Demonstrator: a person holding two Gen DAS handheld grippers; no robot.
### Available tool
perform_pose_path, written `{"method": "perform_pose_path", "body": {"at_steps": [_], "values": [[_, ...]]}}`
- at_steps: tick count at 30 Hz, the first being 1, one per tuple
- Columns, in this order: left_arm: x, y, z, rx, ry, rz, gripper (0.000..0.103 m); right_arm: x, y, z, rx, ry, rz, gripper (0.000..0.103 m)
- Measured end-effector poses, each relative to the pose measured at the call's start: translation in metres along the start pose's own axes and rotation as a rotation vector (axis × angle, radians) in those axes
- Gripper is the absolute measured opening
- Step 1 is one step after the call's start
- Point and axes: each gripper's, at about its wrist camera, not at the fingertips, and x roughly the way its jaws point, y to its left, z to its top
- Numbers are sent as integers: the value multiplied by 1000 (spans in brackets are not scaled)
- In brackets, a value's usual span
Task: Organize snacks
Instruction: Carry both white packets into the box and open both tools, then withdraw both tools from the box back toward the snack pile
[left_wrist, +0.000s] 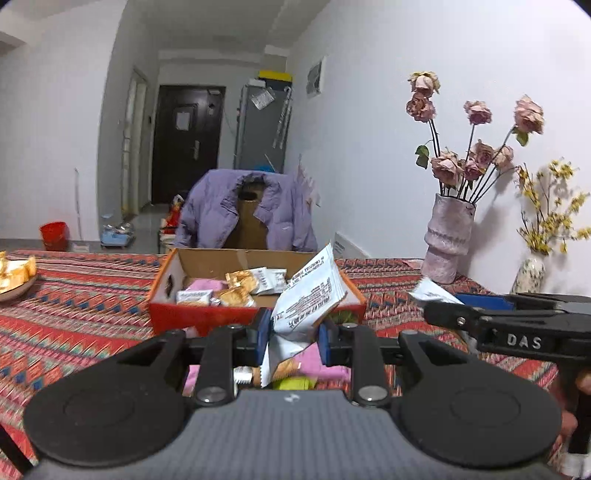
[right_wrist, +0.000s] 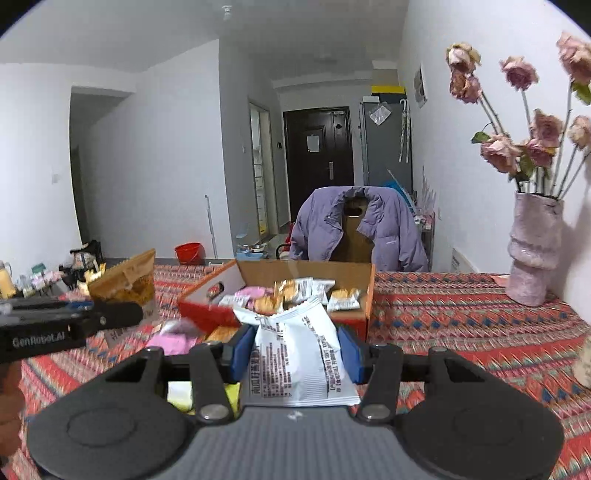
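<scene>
My left gripper (left_wrist: 293, 341) is shut on a white snack packet (left_wrist: 308, 297) with printed text, held just in front of the orange cardboard box (left_wrist: 207, 315). The box holds several small snack packets (left_wrist: 236, 286). My right gripper (right_wrist: 295, 349) is shut on another white snack packet (right_wrist: 297, 345), held in front of the same box (right_wrist: 201, 314). The left gripper shows in the right wrist view (right_wrist: 110, 315) gripping what looks like a golden-brown packet (right_wrist: 125, 282). The right gripper shows at the right of the left wrist view (left_wrist: 437, 308) with a white packet corner (left_wrist: 430, 290).
Loose pink, yellow and green snack packets (left_wrist: 314, 363) lie on the patterned red tablecloth (left_wrist: 74, 314) below the grippers. A pink vase of dried roses (left_wrist: 448, 240) and a second vase (left_wrist: 530, 271) stand at the right by the wall. A plate of snacks (left_wrist: 14, 277) sits far left. A chair with a purple jacket (left_wrist: 243, 210) stands behind the table.
</scene>
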Motion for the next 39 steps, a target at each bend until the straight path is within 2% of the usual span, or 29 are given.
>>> {"method": "perform_pose_path", "body": {"at_steps": [4,10,15,19,21,23,28,32,34,39], "values": [[58,9,31,3,68,-61,26,56,-20,34,39,15,31,50],[165,27,69,-31,142,-60,26,161,-47,60,87,92,13,50],[261,47,72,-107,279,-68,26,243,-55,51,30,172,-87,50],[313,59,65,-147,337,-22,28,285,-59,42,23,203,-117,52],[328,65,62,-163,360,-14,32,300,-63,39,17,211,-123,59],[333,72,61,-175,353,-10,47,309,-65,37,-9,207,-152,64],[318,86,65,-163,339,-31,53,301,-68,42,30,180,-136,71],[292,87,74,-124,315,-8,57,281,-70,53,58,162,-124,74],[277,90,78,-115,298,8,61,266,-69,58,59,145,-124,74],[224,90,88,-102,255,27,62,216,-57,66,29,117,-119,79]]}}
